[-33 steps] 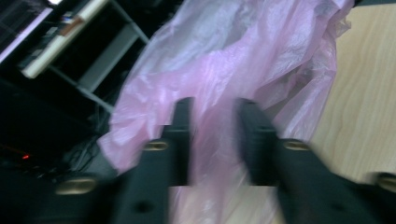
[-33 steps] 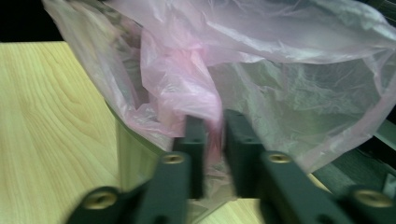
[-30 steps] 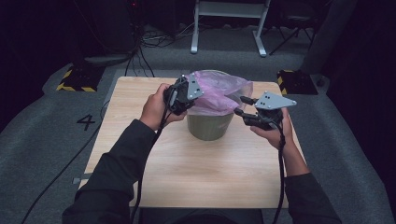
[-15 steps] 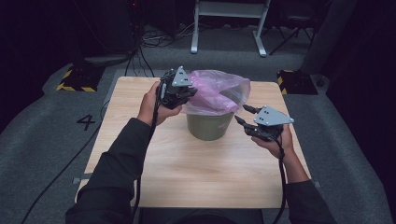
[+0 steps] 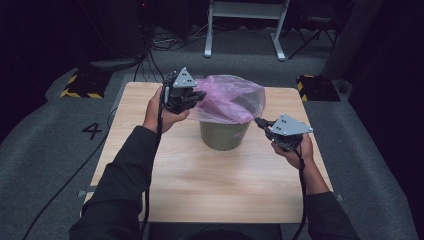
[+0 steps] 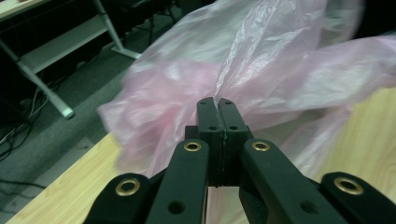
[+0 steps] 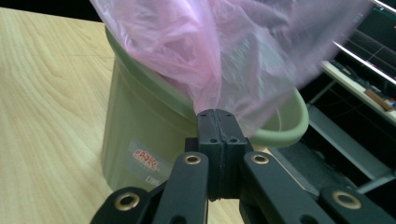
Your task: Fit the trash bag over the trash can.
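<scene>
Dark studio floor, wooden desk [image 5: 165,180]. Pink plastic bag [image 5: 230,100] draped in green bin [image 5: 224,135], desk centre-far. Left gripper [image 5: 196,96] pinches bag's left edge; right gripper [image 5: 260,121], jaws just closing, pinches right edge. Bag mouth spans left-right between them.

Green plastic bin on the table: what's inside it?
A translucent pink plastic bag sits in the round green plastic bin, billowing above its rim. The bag hides the bin's interior, so any contents can't be seen.
</scene>
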Motion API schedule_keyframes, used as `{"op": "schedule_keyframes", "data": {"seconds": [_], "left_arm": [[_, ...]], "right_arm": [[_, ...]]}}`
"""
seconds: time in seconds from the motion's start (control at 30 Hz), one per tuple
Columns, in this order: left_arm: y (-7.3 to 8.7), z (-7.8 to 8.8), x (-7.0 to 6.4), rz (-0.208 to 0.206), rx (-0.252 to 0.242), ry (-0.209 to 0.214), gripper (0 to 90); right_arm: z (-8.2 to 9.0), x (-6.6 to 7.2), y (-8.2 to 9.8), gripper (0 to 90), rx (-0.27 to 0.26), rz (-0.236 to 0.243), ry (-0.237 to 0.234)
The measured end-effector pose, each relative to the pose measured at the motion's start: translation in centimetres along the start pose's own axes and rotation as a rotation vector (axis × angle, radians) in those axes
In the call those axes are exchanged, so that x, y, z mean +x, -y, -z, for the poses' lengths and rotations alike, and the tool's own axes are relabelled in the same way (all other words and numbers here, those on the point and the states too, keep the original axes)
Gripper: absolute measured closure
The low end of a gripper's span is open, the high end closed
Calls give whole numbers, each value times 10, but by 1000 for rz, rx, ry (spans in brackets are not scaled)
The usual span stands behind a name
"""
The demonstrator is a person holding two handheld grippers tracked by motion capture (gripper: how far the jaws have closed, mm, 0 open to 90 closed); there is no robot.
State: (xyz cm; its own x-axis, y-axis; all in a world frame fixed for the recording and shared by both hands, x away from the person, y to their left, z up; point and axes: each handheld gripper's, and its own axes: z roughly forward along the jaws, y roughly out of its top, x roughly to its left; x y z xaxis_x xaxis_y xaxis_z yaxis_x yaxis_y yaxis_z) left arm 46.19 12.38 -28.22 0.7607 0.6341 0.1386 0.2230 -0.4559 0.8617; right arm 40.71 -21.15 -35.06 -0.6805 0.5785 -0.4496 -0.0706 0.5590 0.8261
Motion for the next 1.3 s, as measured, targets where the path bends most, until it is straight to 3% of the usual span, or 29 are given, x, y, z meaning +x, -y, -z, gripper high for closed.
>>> {"op": "schedule_keyframes", "data": {"seconds": [0.13, 0.23, 0.37, 0.4, 0.43, 0.5, 0.6, 0.67, 0.8, 0.87, 0.9, 0.97, 1.0, 1.17, 1.3], "left_arm": [[5, 1, 10, 34, -6, -5, 899], [8, 2, 15, 33, -6, -29, 899], [11, 3, 18, 50, -10, -8, 898], [11, 2, 17, 48, -11, 0, 899], [11, 2, 14, 38, -9, -4, 899], [9, 0, 10, 32, -10, 9, 899], [6, -1, 4, 14, -8, 12, 899], [6, -2, 1, 5, -3, 15, 899], [3, -3, -3, -8, -10, 20, 899], [2, -3, -4, -13, -11, 24, 899], [1, -4, -4, -18, -10, 17, 899], [2, -3, -1, -7, -22, 3, 899], [2, -2, 2, -1, -25, -14, 899], [7, 0, 24, 41, -32, -110, 900], [9, -2, 38, 67, -30, -181, 900]], "right_arm": [[4, -6, 8, 900, 18, -23, 10], [6, -11, 12, 900, 19, -44, 22], [13, -14, 11, 900, 10, -47, 40], [15, -12, 9, 875, -14, -38, 42], [18, -10, 6, 724, -48, -34, 42], [23, -3, -3, 645, -118, -40, 0], [27, 11, -16, 559, -167, -7, -49], [26, 19, -22, 506, -183, 18, -94], [12, 27, -33, 421, -167, 35, -97], [2, 28, -39, 459, -145, 36, -82], [-4, 29, -41, 536, -126, 36, -75], [-11, 29, -42, 819, -99, 46, -58], [-13, 28, -41, 893, -87, 43, -51], [-4, 15, -27, 900, -47, -3, -39], [5, 2, -14, 900, 4, -4, -55]]}}
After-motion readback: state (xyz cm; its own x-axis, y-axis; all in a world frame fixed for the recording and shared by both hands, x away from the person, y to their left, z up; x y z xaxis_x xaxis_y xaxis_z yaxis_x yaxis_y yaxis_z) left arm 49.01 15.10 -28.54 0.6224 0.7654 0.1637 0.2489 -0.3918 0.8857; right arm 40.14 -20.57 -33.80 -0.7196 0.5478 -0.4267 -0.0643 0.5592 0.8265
